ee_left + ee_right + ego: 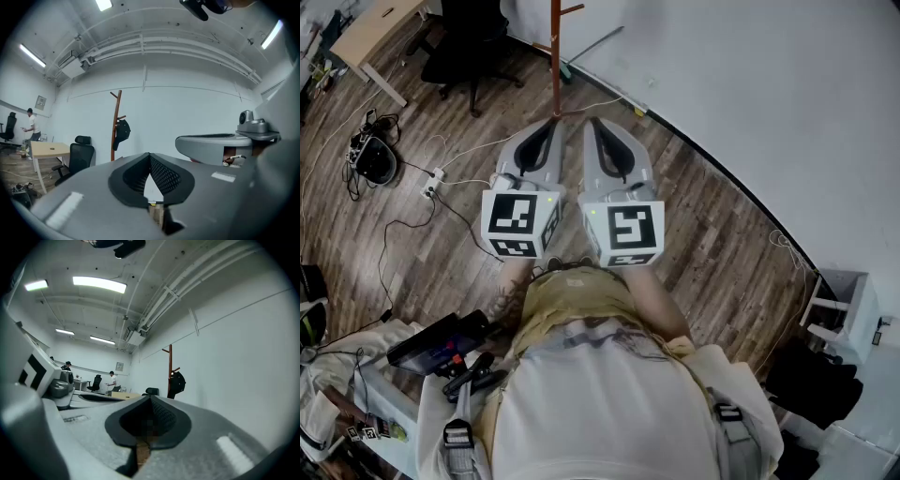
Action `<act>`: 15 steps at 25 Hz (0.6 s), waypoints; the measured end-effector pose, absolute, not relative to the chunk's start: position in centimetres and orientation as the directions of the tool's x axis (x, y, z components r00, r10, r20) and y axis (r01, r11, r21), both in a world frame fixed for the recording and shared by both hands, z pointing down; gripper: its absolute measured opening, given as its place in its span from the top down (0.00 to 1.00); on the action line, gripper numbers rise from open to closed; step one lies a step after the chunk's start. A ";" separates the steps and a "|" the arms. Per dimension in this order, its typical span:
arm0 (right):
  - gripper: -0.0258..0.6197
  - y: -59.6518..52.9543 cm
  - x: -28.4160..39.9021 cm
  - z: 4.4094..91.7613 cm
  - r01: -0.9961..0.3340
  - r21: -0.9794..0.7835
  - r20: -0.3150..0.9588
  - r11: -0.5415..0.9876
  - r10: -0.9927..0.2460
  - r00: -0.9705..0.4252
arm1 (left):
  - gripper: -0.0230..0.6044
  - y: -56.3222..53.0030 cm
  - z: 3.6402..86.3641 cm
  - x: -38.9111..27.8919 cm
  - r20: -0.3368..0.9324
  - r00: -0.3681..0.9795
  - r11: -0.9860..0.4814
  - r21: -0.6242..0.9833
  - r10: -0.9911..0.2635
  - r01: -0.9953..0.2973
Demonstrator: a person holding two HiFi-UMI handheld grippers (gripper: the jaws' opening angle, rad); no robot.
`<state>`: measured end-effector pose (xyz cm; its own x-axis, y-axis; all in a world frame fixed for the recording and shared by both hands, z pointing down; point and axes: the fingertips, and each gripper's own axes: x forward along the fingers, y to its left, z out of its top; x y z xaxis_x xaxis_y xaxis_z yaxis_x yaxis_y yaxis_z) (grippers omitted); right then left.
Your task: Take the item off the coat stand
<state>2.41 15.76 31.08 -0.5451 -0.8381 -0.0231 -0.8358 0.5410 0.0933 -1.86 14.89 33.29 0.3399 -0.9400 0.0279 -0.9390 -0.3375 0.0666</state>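
Observation:
A brown wooden coat stand [555, 56] rises from the floor by the white wall, straight ahead of both grippers. A black cap [122, 131] hangs from a peg about halfway up the coat stand [116, 123]; the right gripper view shows the same cap [176, 383] on the stand [169, 369]. The head view does not show the cap. My left gripper [552, 122] and right gripper [593, 122] are held side by side and point at the stand, still well short of it. Both pairs of jaws are shut with nothing between them, the left gripper [150, 155] and the right gripper [151, 398].
A black office chair [473, 47] and a light wooden desk [380, 23] stand left of the stand. Cables and a power strip [431, 183] lie on the wooden floor at the left. The white wall [750, 84] curves along the right. People stand far off.

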 end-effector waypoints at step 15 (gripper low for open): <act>0.96 15.5 1.0 34.3 -0.869 0.040 0.051 0.494 -0.869 -0.492 | 0.96 15.6 36.8 -6.3 0.087 0.327 -0.313 0.144 -0.941 -0.939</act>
<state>1.00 15.47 34.34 -0.4920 -0.8691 0.0509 -0.8685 0.4940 0.0403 -6.31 15.58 36.83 0.3275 -0.9409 0.0869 -0.9387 -0.3134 0.1438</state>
